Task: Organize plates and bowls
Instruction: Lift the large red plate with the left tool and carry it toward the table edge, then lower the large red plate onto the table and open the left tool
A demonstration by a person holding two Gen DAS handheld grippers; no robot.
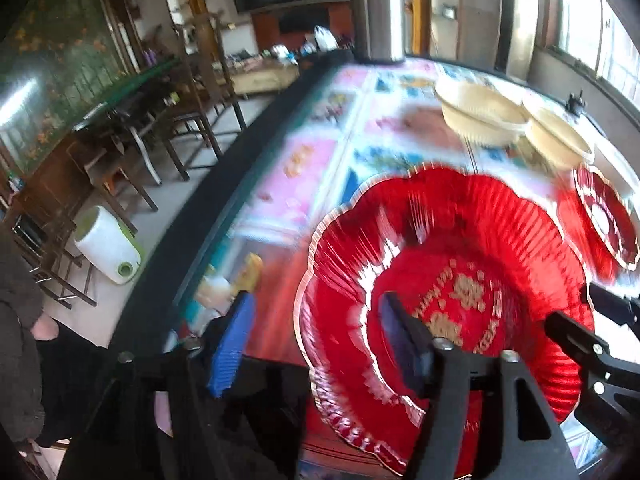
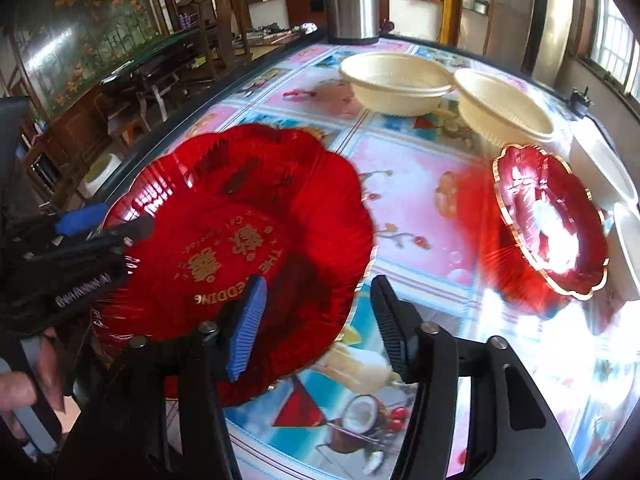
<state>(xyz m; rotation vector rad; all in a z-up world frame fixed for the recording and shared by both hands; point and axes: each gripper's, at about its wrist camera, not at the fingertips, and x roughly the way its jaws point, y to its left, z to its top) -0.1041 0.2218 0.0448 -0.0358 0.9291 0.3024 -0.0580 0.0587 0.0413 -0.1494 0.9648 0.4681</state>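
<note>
A big red scalloped plate [image 1: 460, 248] [image 2: 240, 208] with gold lettering lies near the front left of the table [image 2: 416, 184]. In the left wrist view a second red rim seems to show under it. My left gripper [image 1: 316, 300] is open across the plate's left rim, blue pad outside and dark pad over the inside. My right gripper [image 2: 319, 280] is open across the right rim, blue pad over the plate and black pad beyond it. Neither gripper's pads press on the plate. Two cream bowls [image 2: 396, 80] [image 2: 504, 108] stand at the back. A smaller red plate [image 2: 548, 220] with a gold rim lies to the right.
A steel flask [image 2: 352, 0] stands at the table's far end. White containers [image 2: 600, 164] sit at the right edge. The table's black left edge [image 1: 240, 160] runs close beside the big plate, with chairs and floor beyond. A person's hand [image 2: 16, 392] shows at lower left.
</note>
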